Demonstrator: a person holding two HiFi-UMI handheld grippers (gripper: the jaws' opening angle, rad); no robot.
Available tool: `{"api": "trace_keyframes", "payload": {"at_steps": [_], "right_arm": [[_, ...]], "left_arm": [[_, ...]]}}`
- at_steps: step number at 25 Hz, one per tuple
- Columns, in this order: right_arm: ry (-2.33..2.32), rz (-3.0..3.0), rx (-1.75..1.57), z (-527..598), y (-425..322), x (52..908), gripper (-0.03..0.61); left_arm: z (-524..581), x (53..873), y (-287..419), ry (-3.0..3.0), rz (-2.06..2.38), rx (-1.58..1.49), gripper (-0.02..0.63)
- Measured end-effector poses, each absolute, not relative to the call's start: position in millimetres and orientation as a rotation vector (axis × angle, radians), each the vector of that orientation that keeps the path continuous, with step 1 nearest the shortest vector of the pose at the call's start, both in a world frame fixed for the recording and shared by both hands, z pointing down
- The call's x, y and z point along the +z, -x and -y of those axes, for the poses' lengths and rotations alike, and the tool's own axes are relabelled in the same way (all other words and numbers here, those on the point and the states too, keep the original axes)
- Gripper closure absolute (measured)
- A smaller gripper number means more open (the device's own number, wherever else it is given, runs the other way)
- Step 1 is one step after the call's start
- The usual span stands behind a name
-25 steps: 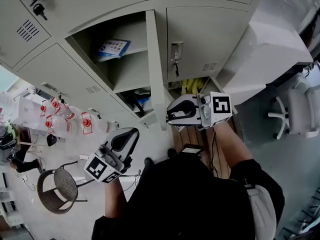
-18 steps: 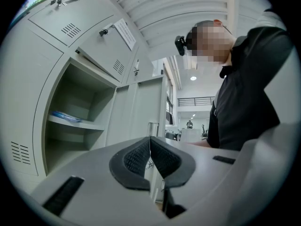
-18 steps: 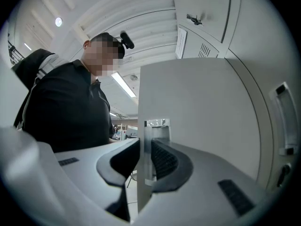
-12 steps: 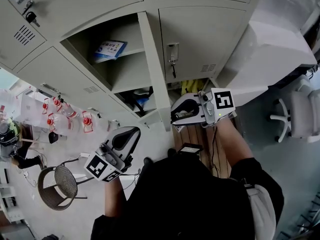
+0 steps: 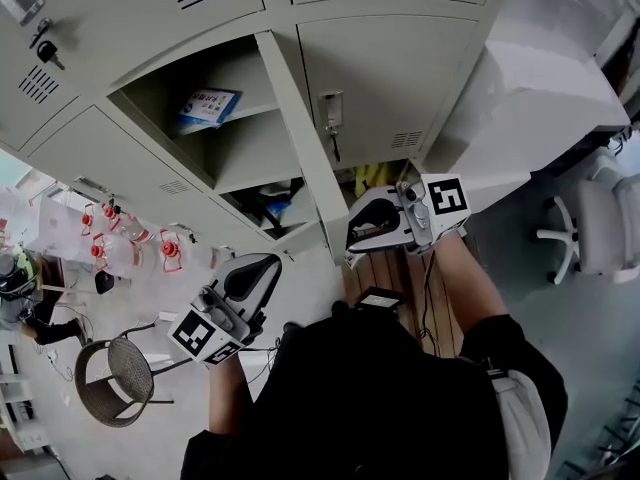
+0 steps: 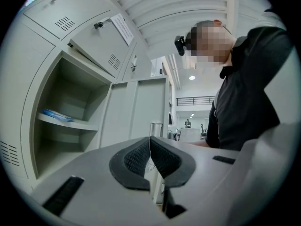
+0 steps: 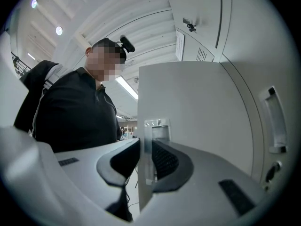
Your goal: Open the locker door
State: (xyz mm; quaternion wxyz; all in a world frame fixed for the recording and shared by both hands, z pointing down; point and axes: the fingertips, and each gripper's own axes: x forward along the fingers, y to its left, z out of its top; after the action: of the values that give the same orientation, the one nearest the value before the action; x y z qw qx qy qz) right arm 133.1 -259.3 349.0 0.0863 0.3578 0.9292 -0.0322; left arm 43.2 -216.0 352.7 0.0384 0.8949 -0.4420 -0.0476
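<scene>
The open locker door [image 5: 298, 138] shows edge-on in the head view, swung out from a compartment [image 5: 215, 128] that holds a blue packet [image 5: 203, 108] on its shelf. My right gripper [image 5: 352, 251] is shut on the door's free edge near its lower end. In the right gripper view the door's thin edge [image 7: 145, 173] sits pinched between the pads, with the door panel [image 7: 197, 107] running away above. My left gripper [image 5: 262, 266] hangs apart from the lockers, lower left, shut on nothing. Its pads [image 6: 162, 157] meet, with the open compartment [image 6: 70, 112] beyond.
A closed locker door with handle and key [image 5: 330, 118] stands just right of the open one. Yellow items [image 5: 372, 176] lie in a lower compartment. A white cabinet [image 5: 540, 98] and office chair [image 5: 590, 230] are at right, a wicker chair [image 5: 112, 376] at lower left.
My right gripper has shifted slightly right and down, still holding the door edge, and the door has swung a little wider. The left gripper has stayed put.
</scene>
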Motion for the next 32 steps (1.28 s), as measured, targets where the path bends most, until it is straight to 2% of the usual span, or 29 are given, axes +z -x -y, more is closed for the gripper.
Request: {"api": "trace_keyframes", "payload": {"at_steps": [15, 26, 28, 32], "right_arm": [[-1.09, -2.732, -0.174, 273.2, -150.5, 349.4, 0.497], [-0.964, -2.813, -0.112, 284.7, -160.4, 349.3, 0.486], [-0.868, -2.861, -0.091, 291.8, -159.9, 350.1, 0.562], [-0.746, -2.919, -0.075, 299.9, -163.4, 353.0, 0.565]], "left_arm": [[224.4, 357.3, -54.3, -2.761, 1.309, -0.124, 0.597], [225.1, 355.4, -63.9, -2.795, 1.253, -0.111, 0.597], [223.9, 356.0, -64.0, -2.795, 1.249, -0.114, 0.597], [220.7, 358.2, -63.4, -2.792, 1.241, -0.124, 0.597]]}}
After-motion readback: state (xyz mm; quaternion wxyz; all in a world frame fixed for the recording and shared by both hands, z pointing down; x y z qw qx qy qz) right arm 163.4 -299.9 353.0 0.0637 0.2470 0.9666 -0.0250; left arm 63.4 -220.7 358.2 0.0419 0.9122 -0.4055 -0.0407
